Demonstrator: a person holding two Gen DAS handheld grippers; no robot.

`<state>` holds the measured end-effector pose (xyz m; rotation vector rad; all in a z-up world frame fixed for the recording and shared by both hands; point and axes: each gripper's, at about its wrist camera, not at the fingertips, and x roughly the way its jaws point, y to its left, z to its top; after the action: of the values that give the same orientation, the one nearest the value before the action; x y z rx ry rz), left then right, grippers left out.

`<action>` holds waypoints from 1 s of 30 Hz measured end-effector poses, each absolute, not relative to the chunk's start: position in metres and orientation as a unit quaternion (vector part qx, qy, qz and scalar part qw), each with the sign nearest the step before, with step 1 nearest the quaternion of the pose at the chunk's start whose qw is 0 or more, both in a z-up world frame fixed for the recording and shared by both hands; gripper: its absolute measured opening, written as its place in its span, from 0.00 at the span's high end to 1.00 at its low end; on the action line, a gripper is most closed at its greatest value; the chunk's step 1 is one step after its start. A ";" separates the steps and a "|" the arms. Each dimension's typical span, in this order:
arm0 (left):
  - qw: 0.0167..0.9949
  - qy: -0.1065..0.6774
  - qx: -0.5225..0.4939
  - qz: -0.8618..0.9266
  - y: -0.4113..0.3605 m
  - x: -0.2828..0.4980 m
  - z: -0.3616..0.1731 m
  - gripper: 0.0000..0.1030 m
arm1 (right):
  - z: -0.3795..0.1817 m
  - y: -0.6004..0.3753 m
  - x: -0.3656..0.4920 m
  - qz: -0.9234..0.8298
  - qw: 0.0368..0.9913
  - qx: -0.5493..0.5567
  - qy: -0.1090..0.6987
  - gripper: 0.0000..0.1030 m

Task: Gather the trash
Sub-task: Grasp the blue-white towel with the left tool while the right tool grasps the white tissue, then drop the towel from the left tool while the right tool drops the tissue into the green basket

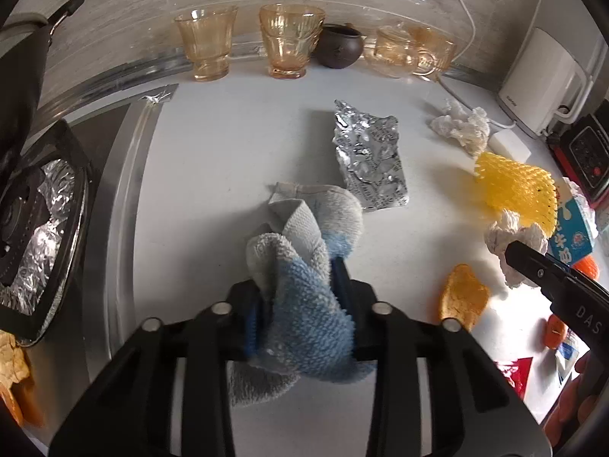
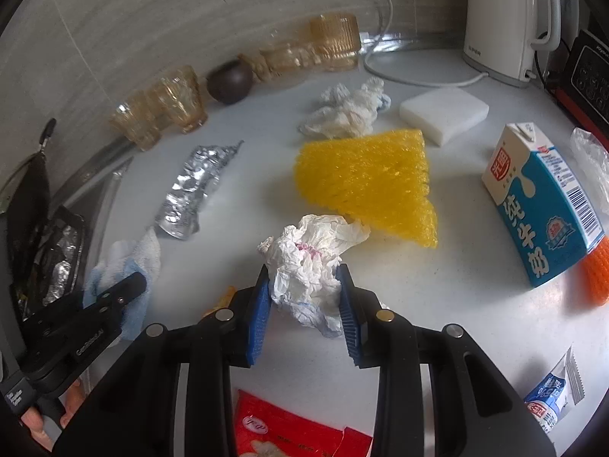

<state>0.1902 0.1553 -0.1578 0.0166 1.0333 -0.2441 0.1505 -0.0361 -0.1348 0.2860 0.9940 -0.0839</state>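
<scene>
My left gripper (image 1: pixel 300 285) is shut on a blue and grey cloth (image 1: pixel 304 266) just above the white counter (image 1: pixel 228 144). My right gripper (image 2: pixel 304 285) is shut on a crumpled white tissue (image 2: pixel 308 255), which also shows in the left wrist view (image 1: pixel 510 240). Trash lies around: a silver foil wrapper (image 1: pixel 369 156), a yellow foam net (image 2: pixel 369 186), another crumpled tissue (image 2: pixel 350 110), a milk carton (image 2: pixel 544 205), orange peel (image 1: pixel 462 297), a red packet (image 2: pixel 289 430) and a small sachet (image 2: pixel 552 400).
Amber glasses (image 1: pixel 247 42) and a dark teapot (image 1: pixel 338 45) line the back wall. A white kettle (image 2: pixel 506 19) and a white sponge block (image 2: pixel 445 112) stand at the back right. A foil-lined stove (image 1: pixel 42 221) is at the left.
</scene>
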 end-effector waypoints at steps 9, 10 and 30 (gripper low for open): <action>0.874 0.467 0.012 -0.131 0.160 0.167 -0.122 0.75 | -0.100 -0.033 0.127 -0.019 0.888 0.134 0.439 0.67; 0.876 0.463 0.014 -0.134 0.160 0.161 -0.115 0.75 | -0.094 -0.033 0.123 -0.016 0.891 0.134 0.434 0.67; 0.783 0.535 0.066 -0.312 0.024 -0.085 -0.098 0.73 | -0.072 -0.127 -0.136 -0.025 0.860 0.098 0.499 0.67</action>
<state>-0.0847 0.0245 -0.0980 0.1433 1.1546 -0.6731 -0.1357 -0.1274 -0.0720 0.2050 1.0482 -0.0521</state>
